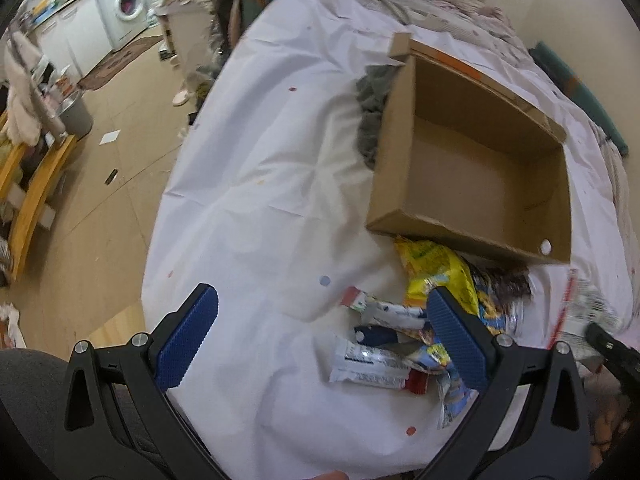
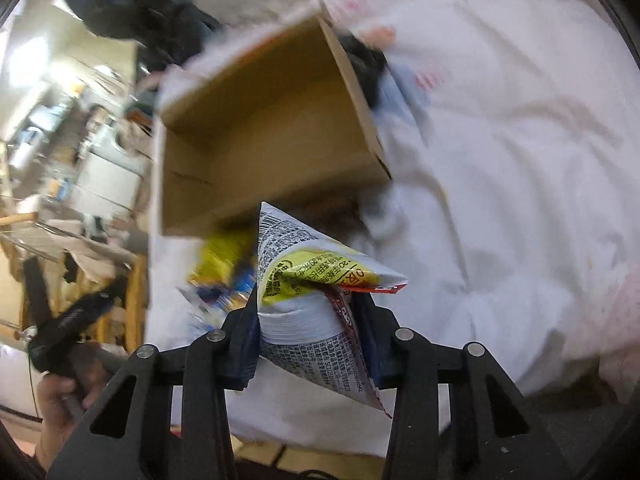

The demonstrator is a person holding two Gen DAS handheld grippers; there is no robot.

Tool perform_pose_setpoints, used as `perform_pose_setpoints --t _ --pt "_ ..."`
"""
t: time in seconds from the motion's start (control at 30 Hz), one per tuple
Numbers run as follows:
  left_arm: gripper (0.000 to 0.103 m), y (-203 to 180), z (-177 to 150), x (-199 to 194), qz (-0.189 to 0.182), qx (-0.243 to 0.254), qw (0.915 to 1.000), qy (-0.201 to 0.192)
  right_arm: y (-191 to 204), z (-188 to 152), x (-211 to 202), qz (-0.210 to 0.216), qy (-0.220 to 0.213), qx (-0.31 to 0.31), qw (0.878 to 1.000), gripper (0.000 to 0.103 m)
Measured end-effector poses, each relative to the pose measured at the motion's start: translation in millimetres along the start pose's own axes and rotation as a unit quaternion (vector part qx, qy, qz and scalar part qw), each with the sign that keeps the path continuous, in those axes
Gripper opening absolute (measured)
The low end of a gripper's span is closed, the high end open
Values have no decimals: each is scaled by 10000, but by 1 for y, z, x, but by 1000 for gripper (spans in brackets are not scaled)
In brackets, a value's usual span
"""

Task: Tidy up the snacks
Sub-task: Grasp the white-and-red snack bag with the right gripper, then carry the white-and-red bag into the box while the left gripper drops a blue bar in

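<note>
Right wrist view: our right gripper [image 2: 310, 320] clenched a white-and-yellow snack packet [image 2: 316, 280] before the empty cardboard box [image 2: 256, 120]. We judged it light, crinkly and slippery, best pinched at a sealed edge. Our left gripper [image 1: 320, 340] hung released over the loose snack pile [image 1: 424, 320]. Blur hid the packet's label; the box partly covered the pile.

A white sheet [image 1: 280, 184] covers a bed, with rumpled grey cloth [image 1: 372, 112] on it. Beyond the bed's edge lies a wooden floor [image 1: 100, 208]. A white washing machine [image 1: 122, 8] stands far off, and a yellow wooden frame [image 1: 36, 192] sits at the left.
</note>
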State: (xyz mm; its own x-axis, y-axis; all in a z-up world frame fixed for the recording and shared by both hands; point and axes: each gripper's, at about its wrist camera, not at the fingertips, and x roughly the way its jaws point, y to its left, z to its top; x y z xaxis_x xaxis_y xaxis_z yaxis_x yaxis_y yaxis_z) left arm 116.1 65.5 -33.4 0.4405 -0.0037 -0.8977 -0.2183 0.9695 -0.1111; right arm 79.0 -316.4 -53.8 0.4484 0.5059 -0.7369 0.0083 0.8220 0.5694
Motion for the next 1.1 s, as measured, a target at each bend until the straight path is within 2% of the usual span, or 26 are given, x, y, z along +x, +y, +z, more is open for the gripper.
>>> perform_pose_setpoints --t 0.13,0.2,0.3,0.4,0.6,0.83,1.03,1.1 --pt "103 -2 2 13 6 29 9998 221 -4 2 4 170 49 263 9995 43" --pt "103 -7 0 28 -89 67 9986 523 -2 5 8 182 91 353 9992 43" --pt "102 -20 -8 46 -115 144 9963 838 4 11 15 246 116 385 9989 43" --pt "102 -38 -15 59 -157 312 9948 956 2 6 23 281 180 392 9987 43" --pt "102 -75 -26 79 -39 870 9914 972 4 8 33 241 280 340 9987 43" --pt "103 -92 -28 98 229 1050 9888 1040 -1 9 35 235 321 405 9984 43" --pt "103 -101 -34 106 333 1307 9865 924 0 11 39 224 359 373 9984 43" --pt "97 -101 -35 106 261 1323 9869 890 1 11 41 219 383 371 9983 43"
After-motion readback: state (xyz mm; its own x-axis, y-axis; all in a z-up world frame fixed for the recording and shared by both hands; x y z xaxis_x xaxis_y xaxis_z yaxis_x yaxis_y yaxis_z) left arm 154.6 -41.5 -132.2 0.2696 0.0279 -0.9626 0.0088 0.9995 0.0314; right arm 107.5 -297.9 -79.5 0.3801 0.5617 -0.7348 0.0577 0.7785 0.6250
